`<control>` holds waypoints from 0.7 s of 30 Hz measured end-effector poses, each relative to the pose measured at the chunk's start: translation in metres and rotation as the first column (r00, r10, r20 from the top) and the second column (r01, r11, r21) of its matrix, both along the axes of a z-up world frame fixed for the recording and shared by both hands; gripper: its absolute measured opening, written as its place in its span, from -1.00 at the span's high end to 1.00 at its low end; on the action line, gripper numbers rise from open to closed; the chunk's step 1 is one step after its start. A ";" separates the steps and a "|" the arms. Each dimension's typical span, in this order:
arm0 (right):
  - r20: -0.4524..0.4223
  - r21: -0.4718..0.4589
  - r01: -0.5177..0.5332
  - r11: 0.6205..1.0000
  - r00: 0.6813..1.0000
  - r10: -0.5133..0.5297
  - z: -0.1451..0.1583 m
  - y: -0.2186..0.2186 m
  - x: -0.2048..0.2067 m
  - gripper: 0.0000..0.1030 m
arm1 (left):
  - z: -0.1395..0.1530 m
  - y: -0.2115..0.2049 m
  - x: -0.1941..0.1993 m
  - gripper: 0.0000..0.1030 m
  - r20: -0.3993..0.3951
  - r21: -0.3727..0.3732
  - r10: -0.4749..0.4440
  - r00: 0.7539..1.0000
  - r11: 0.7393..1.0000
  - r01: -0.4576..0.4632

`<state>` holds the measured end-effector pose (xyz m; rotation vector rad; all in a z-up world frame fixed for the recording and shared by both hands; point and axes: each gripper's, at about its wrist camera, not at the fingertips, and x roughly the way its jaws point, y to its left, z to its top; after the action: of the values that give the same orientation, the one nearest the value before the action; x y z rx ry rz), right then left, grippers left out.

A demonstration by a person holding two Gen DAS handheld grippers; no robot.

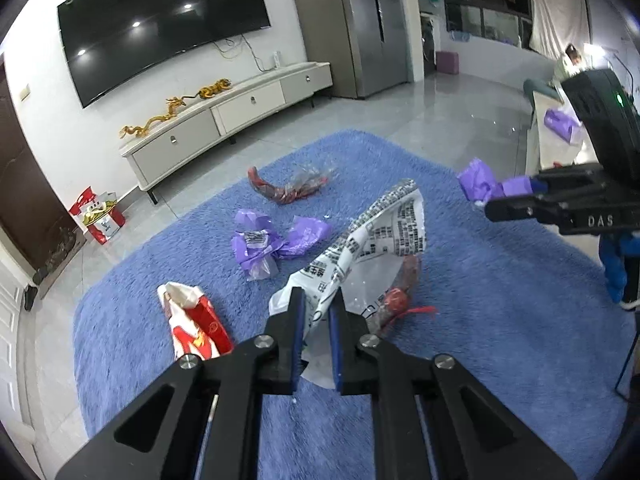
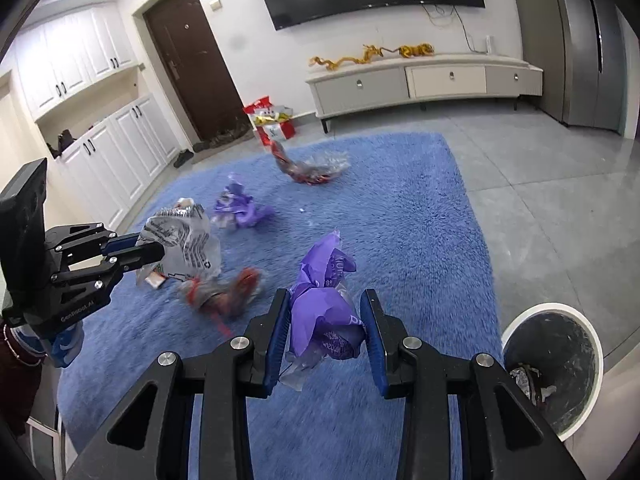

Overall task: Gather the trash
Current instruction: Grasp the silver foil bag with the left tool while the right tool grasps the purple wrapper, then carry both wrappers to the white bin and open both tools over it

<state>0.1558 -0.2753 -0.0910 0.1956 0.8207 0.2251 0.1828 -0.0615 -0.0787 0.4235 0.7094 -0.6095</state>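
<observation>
Lay across a grey tiled floor (image 2: 560,184): one blue shag rug (image 2: 400,208), the landmark for all below. Stood beyond the rug's far edge: one wall-mounted television (image 1: 160,28), one low white cabinet (image 1: 224,116), one dark door (image 2: 192,52). Seen only from the right wrist: one round bin (image 2: 554,368) with trash inside, just off the rug's near right corner. Seen only from the left wrist: one red-and-white packet (image 1: 198,328) on the rug's near left. Rested mid-rug: one purple wrapper (image 1: 272,242); farther back, one clear-and-red wrapper (image 1: 292,186). Above the rug, two grippers: left gripper (image 1: 319,300), jaws narrow, pinched one white printed bag (image 1: 376,228); right gripper (image 2: 325,300), jaws partly closed, clamped one crumpled purple bag (image 2: 324,312).
</observation>
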 end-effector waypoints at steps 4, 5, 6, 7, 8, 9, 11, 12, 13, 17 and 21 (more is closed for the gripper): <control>0.029 0.013 -0.008 1.000 1.000 0.007 0.012 -0.007 -0.022 0.31 | 0.018 0.008 -0.011 0.80 -0.010 -0.047 0.033 0.999 0.998 -0.034; 0.037 0.011 -0.008 1.000 0.999 0.007 0.015 -0.010 -0.029 0.31 | 0.022 0.009 -0.014 0.80 -0.013 -0.057 0.036 0.999 0.998 -0.036; 0.043 0.011 -0.005 1.000 0.999 0.005 0.017 -0.014 -0.036 0.31 | 0.025 0.008 -0.017 0.80 -0.016 -0.066 0.036 0.999 0.997 -0.037; 0.050 0.012 0.000 1.000 0.999 -0.001 0.020 -0.019 -0.043 0.31 | 0.030 0.006 -0.021 0.80 -0.020 -0.081 0.032 0.999 0.996 -0.034; 0.056 0.012 0.007 1.000 0.998 -0.007 0.022 -0.024 -0.048 0.31 | 0.033 0.004 -0.023 0.80 -0.024 -0.091 0.028 0.999 0.995 -0.030; 0.062 0.012 0.018 1.000 0.998 -0.019 0.024 -0.030 -0.055 0.31 | 0.036 0.000 -0.026 0.80 -0.027 -0.100 0.024 0.999 0.995 -0.027; 0.070 0.012 0.045 0.999 0.997 -0.046 0.027 -0.045 -0.067 0.31 | 0.042 -0.014 -0.031 0.80 -0.038 -0.117 0.008 0.999 0.993 -0.013; 0.073 0.011 0.061 0.998 0.995 -0.062 0.028 -0.053 -0.072 0.31 | 0.044 -0.020 -0.031 0.80 -0.043 -0.123 -0.002 0.999 0.992 -0.003; 0.074 0.009 0.078 0.997 0.994 -0.079 0.027 -0.061 -0.078 0.31 | 0.045 -0.032 -0.032 0.80 -0.052 -0.131 -0.019 0.998 0.991 0.012; 0.062 0.003 0.172 0.985 0.983 -0.172 0.018 -0.109 -0.099 0.31 | 0.044 -0.086 -0.033 0.80 -0.099 -0.155 -0.090 0.991 0.985 0.074; 0.034 -0.020 0.271 0.962 0.962 -0.270 0.002 -0.159 -0.106 0.31 | 0.031 -0.156 -0.027 0.80 -0.158 -0.162 -0.149 0.976 0.979 0.123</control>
<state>0.0495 -0.4342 -0.0890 0.2782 0.7561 -0.0395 0.1556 -0.2175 -0.0473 0.2832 0.7944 -0.8311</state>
